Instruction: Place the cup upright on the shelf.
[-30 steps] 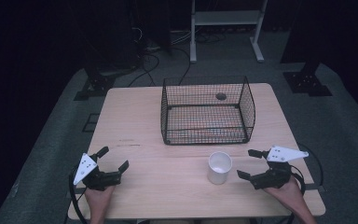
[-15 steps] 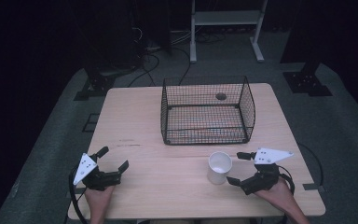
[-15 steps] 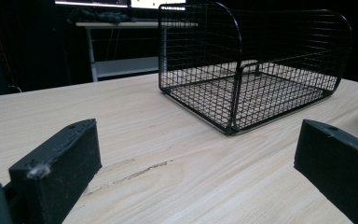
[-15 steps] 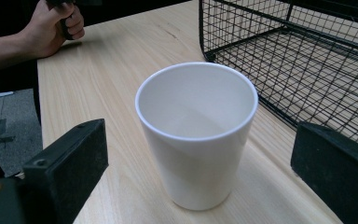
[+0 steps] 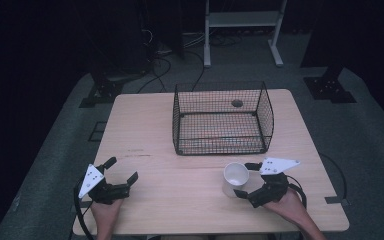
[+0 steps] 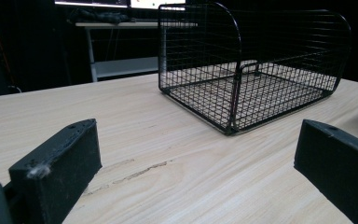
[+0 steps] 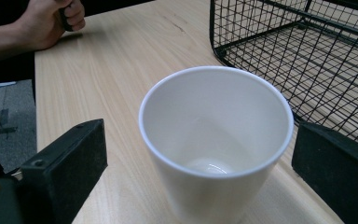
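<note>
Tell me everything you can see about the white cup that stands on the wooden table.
The plain white cup looks like glazed ceramic: smooth, handleless, tapering from a wide round rim to a narrower base. It is empty and stands upright on the light wooden table, just in front of the black wire basket and apart from it. The right claw has just been opening; its two black jaws flank the cup, which stands between them with a visible gap on each side, so nothing grips it.
</note>
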